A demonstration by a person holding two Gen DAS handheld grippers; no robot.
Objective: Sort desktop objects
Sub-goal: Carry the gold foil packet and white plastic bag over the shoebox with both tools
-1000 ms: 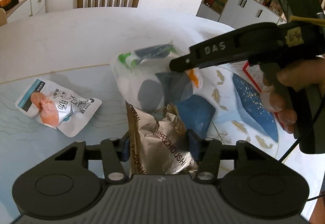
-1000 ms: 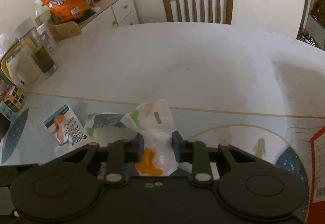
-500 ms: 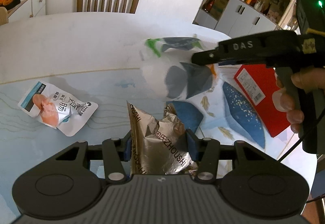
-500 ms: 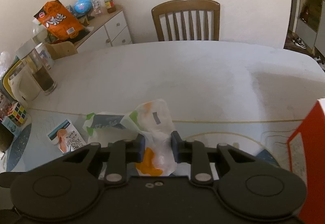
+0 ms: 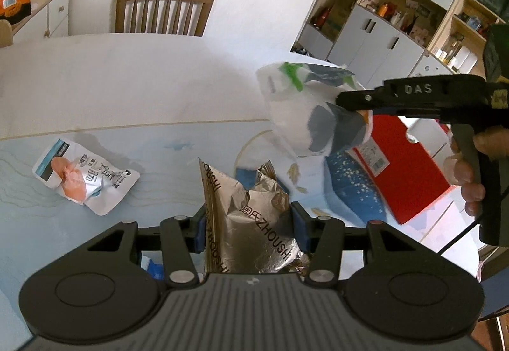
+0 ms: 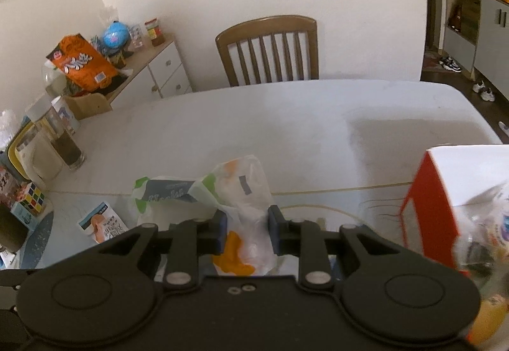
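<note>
- A red box [image 6: 426, 207] with a white inner wall stands open at the right end of the table [image 6: 286, 115]; something wrapped in clear plastic shows at its mouth, too blurred to name.
- A glass jar [image 6: 68, 147] at the table's left edge holds a dark filling in its lower part.
- The table is pale, with a light blue patterned mat [image 5: 178, 160] over its near part.
- A wooden chair [image 6: 270, 48] stands at the far side against a cream wall. A low white cabinet [image 6: 159, 67] to the left carries an orange bag [image 6: 84, 64] and small jars; grey shelving fills the right of the room.
- A puzzle cube [image 6: 30, 201] sits near the jar.
- The left gripper [image 5: 249, 223] pinches a crumpled silver foil packet [image 5: 251, 217] printed with dark letters, held just above the mat.
- The right gripper [image 6: 246, 228] pinches a white plastic bag [image 6: 241, 207] with green, grey and orange print. The bag hangs in the air above the mat, near the red box.
- A white snack pouch [image 5: 82, 176] with an orange picture lies flat on the mat to the left, well apart from both grippers.
</note>
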